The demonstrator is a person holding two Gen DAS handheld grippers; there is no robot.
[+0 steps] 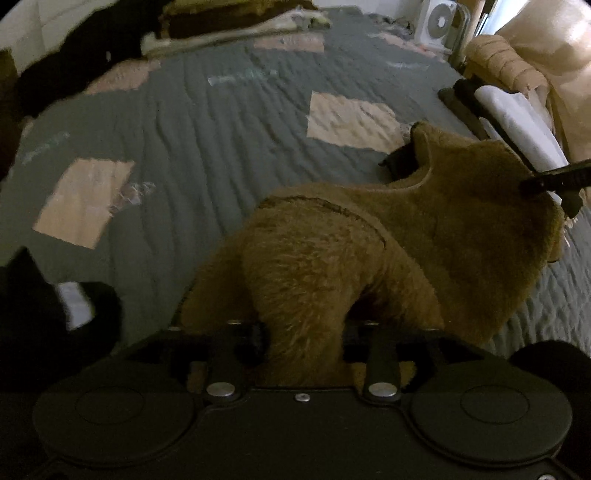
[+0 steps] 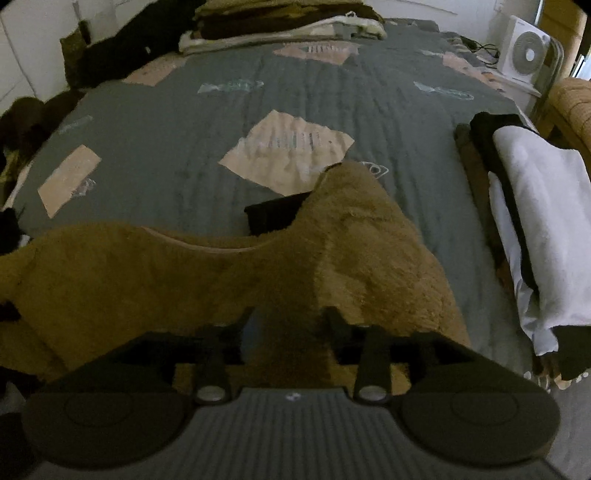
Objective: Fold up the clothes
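Bed (image 2: pixel 184 147): grey quilted cover with pale square patches; carries all items below.
Brown fleece garment (image 1: pixel 369 251): near edge of bed, right of centre; held up between both grippers, remainder resting on cover. Long axis left to right across bed. Curved neckline edge faces far end of bed; one corner points up and away (image 2: pixel 347 173).
Folded stack, right edge of bed (image 2: pixel 535 206): white piece on top, black piece beneath; long axis toward far end.
Far stack (image 2: pixel 288 22): dark and pale folded pieces at head of bed.
Black item (image 2: pixel 277 214): flat on cover, touching far side of garment, partly hidden by it.
Fan (image 2: pixel 528 48): white, beyond far right corner of bed.
Left gripper (image 1: pixel 303 332): closed narrow on a bunched fold of fleece.
Right gripper (image 2: pixel 288 325): closed narrow on fleece; seen from left wrist view gripping garment's right end (image 1: pixel 532 184).
Containers: unable to identify any.
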